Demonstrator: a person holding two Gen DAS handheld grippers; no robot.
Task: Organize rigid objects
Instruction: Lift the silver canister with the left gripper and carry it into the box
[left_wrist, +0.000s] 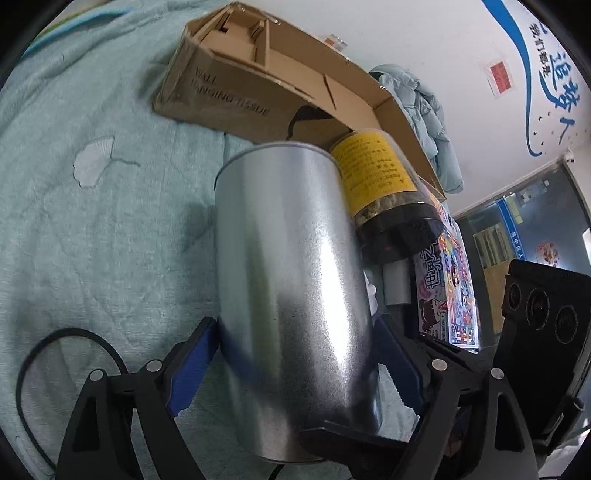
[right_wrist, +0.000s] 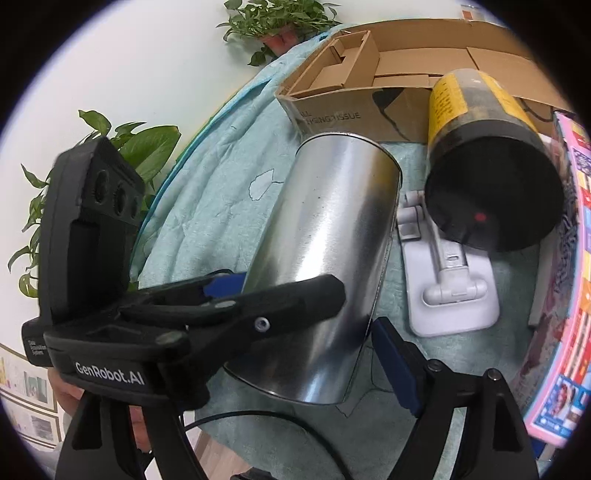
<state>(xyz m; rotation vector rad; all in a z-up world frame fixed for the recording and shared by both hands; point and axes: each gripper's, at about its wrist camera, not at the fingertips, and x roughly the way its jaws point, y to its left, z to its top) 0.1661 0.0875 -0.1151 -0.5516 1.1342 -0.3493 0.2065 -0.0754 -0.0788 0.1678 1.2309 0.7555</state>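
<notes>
Teal quilt (left_wrist: 92, 221) — white wall (right_wrist: 129, 55) behind.

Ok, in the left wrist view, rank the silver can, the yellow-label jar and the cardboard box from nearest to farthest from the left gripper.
1. Silver can: between the left gripper's fingers, centre.
2. Yellow-label jar: just behind the can, to its right.
3. Cardboard box: farthest, at the top, on the green blanket.

You see a plain silver metal can (left_wrist: 291, 280), a jar (right_wrist: 491, 162) with a yellow label and black lid, a brown cardboard box (left_wrist: 236, 92) with dark lettering, a pale teal bedspread (left_wrist: 92, 206) with a leaf motif, and blue pads (left_wrist: 192, 365) on your black tool.
</notes>
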